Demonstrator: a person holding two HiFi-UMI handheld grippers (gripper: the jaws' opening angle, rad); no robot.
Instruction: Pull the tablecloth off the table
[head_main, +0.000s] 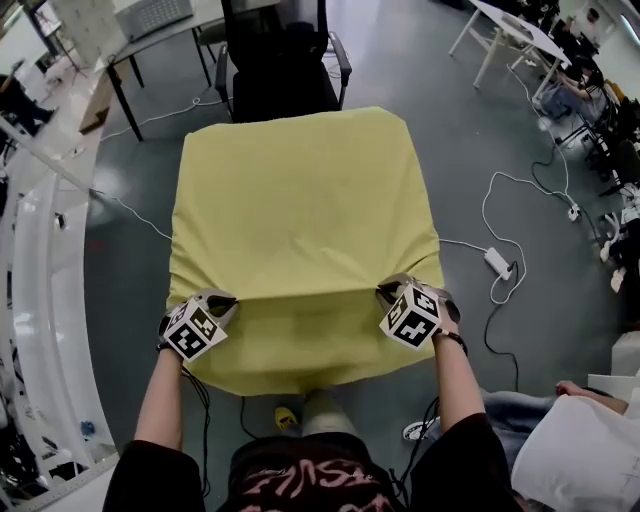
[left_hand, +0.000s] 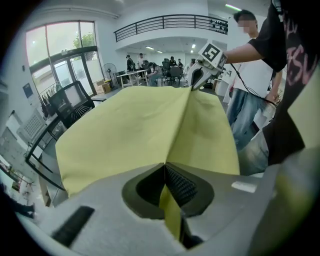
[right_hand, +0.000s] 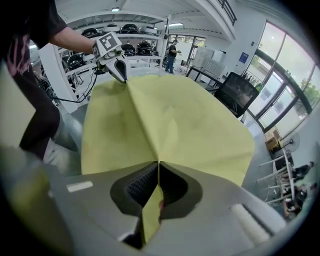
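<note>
A yellow tablecloth (head_main: 300, 190) covers a small table, its near edge hanging toward me. My left gripper (head_main: 228, 300) is shut on a pinched fold of the cloth at the near left. At the near right, my right gripper (head_main: 386, 291) is shut on another fold. A taut ridge of cloth runs between them. In the left gripper view the cloth (left_hand: 135, 130) is clamped between the jaws of the left gripper (left_hand: 164, 169), with the right gripper (left_hand: 196, 79) at the far end of the ridge. The right gripper view shows the cloth (right_hand: 170, 120) clamped in the right gripper (right_hand: 158, 166), and the left gripper (right_hand: 120, 71) beyond.
A black office chair (head_main: 280, 60) stands at the table's far side. A white cable and power strip (head_main: 497, 262) lie on the floor to the right. A seated person's leg (head_main: 520, 410) is at the near right. A white curved bench (head_main: 40, 260) runs along the left.
</note>
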